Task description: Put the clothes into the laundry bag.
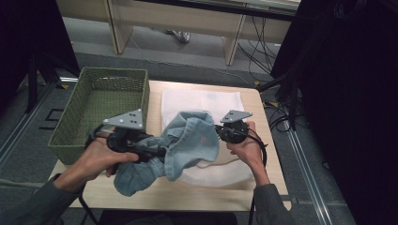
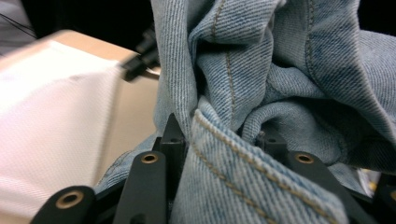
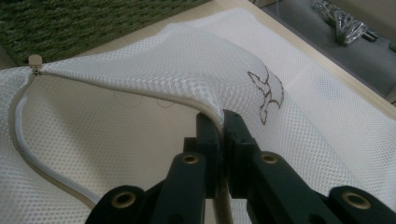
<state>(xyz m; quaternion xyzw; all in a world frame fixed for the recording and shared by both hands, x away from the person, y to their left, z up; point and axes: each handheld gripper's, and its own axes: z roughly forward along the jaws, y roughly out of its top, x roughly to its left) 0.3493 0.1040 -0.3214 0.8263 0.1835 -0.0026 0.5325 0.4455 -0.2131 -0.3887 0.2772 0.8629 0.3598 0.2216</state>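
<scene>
The mesh bag [image 3: 140, 107] is held open by the right gripper [image 3: 223, 122], while the jeans [image 1: 187, 140], clamped in the left gripper [image 2: 215, 135], are not yet inside.

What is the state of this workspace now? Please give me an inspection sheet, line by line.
Surface: wooden table, mostly covered.
Job's things: denim garment, bunched and lifted; white mesh laundry bag, zipper opening held up.
Clutter: green woven basket at the table's left edge.
Grippers: left tongs shut on the denim; right tongs shut on the bag's zipper edge.
Cables: black cable loops at the right hand; more cables on the floor behind.
Surroundings: light wooden furniture behind, dark curtain at right.
</scene>
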